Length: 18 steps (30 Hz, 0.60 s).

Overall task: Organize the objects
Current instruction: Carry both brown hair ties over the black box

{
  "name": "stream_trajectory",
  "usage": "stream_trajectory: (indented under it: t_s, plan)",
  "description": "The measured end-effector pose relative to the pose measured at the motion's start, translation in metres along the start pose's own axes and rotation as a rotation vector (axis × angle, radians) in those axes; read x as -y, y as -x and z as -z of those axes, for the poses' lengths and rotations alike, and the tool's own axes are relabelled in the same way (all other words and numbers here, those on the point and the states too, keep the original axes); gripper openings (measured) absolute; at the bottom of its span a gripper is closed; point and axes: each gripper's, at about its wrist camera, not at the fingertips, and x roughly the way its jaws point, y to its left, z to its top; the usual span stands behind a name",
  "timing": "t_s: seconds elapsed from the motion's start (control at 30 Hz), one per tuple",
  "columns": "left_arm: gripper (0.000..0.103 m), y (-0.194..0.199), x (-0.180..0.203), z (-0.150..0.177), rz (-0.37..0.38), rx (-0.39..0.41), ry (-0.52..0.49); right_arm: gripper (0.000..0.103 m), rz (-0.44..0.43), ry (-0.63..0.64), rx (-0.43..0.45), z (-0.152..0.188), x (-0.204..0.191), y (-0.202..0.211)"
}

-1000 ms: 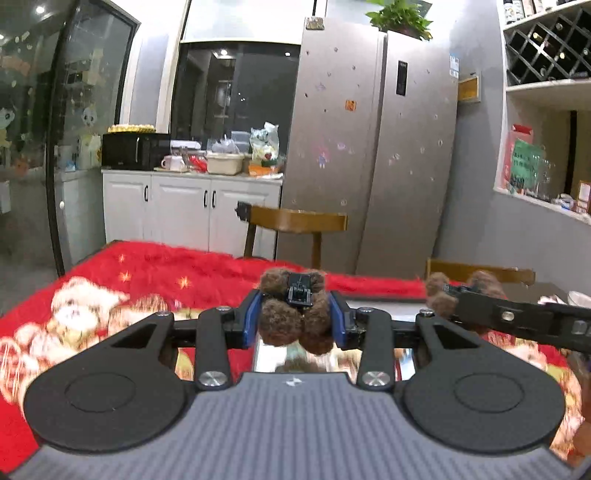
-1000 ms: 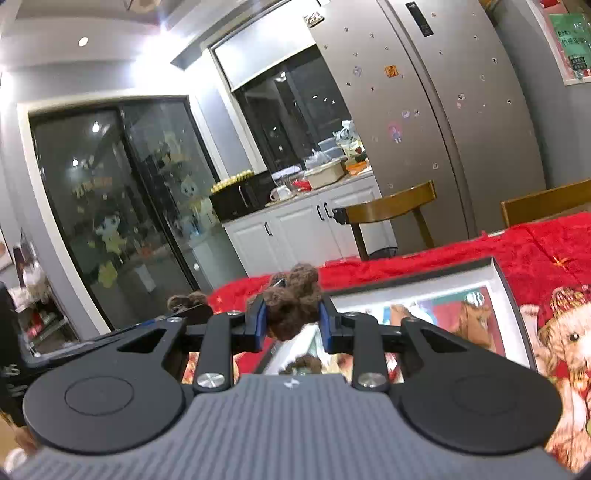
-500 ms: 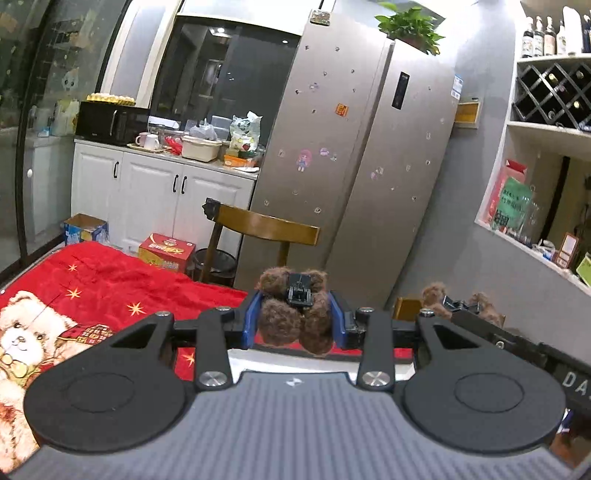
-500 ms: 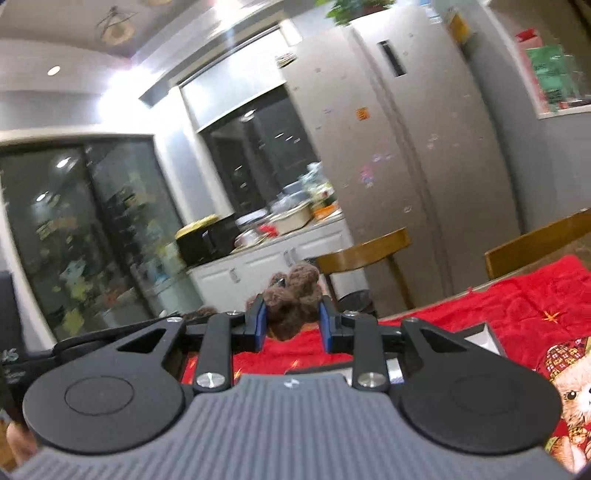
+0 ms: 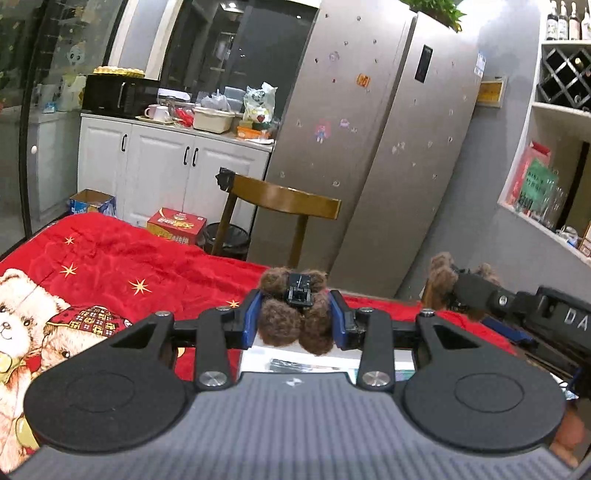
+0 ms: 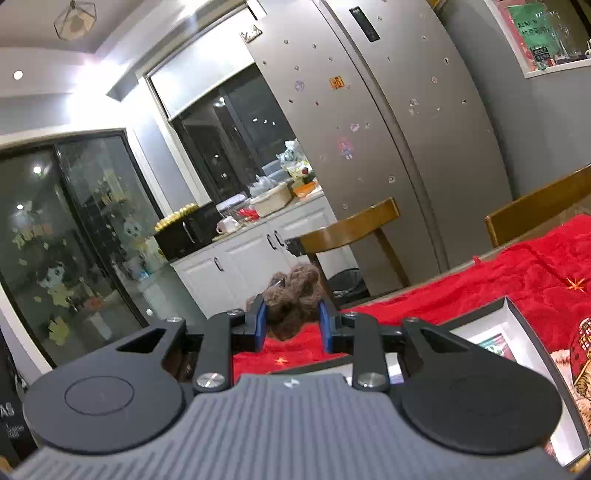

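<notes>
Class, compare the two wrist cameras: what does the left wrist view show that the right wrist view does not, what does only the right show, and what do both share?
Only the left wrist view shows the cardboard boxes on the floor, the wine rack and the right gripper from outside. Only the right wrist view shows the ceiling lamp. Both show the fridge, a wooden chair, the red blanket, and a brown furry clip clamped between blue pads.

— Any writing you can read?
— White letters "DA" on the right hand-held gripper (image 5: 443, 291), cut by the frame edge.
— The red carton (image 5: 176, 225) on the floor?
— Printed, but too blurred to read.
</notes>
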Motion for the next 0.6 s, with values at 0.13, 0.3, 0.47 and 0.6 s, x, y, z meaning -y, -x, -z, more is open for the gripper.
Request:
stream_trajectory:
  t_s: [0.13, 0.3, 0.47, 0.6]
  plan:
    - [0.044, -0.021, -0.004, 0.006, 0.006, -0.05, -0.013, 0.032, 0.016, 0.019, -0.048, 0.009, 0.009, -0.015]
    - [0.044, -0.047, -0.005, 0.023, -0.022, -0.111, -0.041, 0.032, 0.038, 0.016, -0.146, 0.026, 0.023, -0.035]
    - [0.044, -0.068, 0.005, 0.044, -0.038, -0.174, -0.089, 0.032, 0.045, 0.002, -0.215, 0.044, 0.03, -0.048]
    - [0.044, -0.076, 0.01, 0.054, -0.095, -0.176, -0.127, 0.032, 0.067, 0.025, -0.231, 0.053, 0.029, -0.053]
